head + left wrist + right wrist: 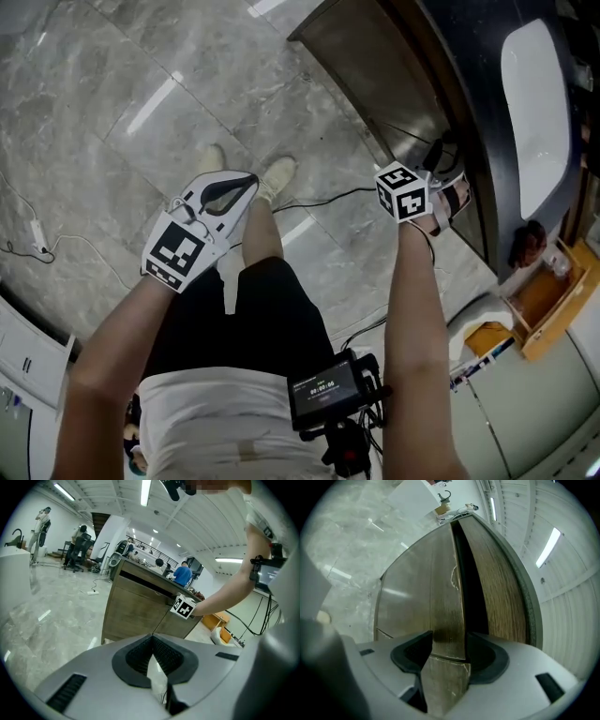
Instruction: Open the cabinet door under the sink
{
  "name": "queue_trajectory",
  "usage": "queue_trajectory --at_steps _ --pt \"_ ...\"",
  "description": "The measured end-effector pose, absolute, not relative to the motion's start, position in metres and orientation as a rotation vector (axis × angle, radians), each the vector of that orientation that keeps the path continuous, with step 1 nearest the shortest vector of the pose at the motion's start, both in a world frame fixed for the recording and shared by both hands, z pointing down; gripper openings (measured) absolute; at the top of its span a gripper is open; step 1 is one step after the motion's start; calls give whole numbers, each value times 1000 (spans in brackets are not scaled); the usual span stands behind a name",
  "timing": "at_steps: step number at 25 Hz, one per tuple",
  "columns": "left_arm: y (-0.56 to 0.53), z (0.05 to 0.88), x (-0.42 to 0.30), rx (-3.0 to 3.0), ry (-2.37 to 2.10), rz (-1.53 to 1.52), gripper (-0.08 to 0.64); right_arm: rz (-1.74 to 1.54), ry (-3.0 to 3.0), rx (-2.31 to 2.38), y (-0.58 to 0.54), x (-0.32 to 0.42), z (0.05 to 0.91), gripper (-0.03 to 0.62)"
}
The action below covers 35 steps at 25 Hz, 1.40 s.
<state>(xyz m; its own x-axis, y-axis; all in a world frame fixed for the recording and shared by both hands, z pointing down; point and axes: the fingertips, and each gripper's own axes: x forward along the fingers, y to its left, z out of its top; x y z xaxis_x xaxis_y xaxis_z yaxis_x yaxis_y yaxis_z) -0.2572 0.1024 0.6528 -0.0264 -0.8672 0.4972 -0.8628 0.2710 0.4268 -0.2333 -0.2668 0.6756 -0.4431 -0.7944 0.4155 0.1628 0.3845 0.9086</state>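
Observation:
The brown wooden cabinet (375, 66) stands under the dark counter with the white sink (536, 112). My right gripper (448, 192) is at the cabinet's front, its marker cube facing up. In the right gripper view the jaws of the right gripper (449, 648) stand wide, with the edge of a cabinet door (447, 597) between them. A dark gap (471, 588) runs along that door's right side. My left gripper (246, 180) hangs over the floor away from the cabinet, shut and empty. The left gripper view has the left gripper (152, 641) shut and the cabinet (136, 611) ahead.
Cables (319, 199) and a power strip (37, 234) lie on the grey marble floor. An orange wooden box (548, 300) sits to the right of the cabinet. A screen device (323, 389) hangs at the person's waist. Several people (182, 573) stand far behind the counter.

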Motion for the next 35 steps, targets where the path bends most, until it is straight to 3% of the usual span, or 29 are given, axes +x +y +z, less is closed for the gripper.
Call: queue_trajectory --at_steps 5,12,17,25,30,35 --pt "105 660 -257 1533 -1846 -31 11 -1243 -1640 567 -271 -236 682 250" --pt "107 666 -258 1527 -1832 -41 11 -1219 -1641 540 -267 -234 676 247" --pt "97 669 -260 1527 -1831 -68 11 -1094 -1693 408 -256 -235 673 180" --pt "77 648 -267 1564 -1878 -122 11 -909 -1701 188 -248 -226 673 168" --pt "88 651 -253 1539 -1848 -112 11 -816 -1680 108 -245 -226 668 109" --pt "96 653 -241 1519 -1836 -118 11 -678 -1656 13 -233 -220 666 91"
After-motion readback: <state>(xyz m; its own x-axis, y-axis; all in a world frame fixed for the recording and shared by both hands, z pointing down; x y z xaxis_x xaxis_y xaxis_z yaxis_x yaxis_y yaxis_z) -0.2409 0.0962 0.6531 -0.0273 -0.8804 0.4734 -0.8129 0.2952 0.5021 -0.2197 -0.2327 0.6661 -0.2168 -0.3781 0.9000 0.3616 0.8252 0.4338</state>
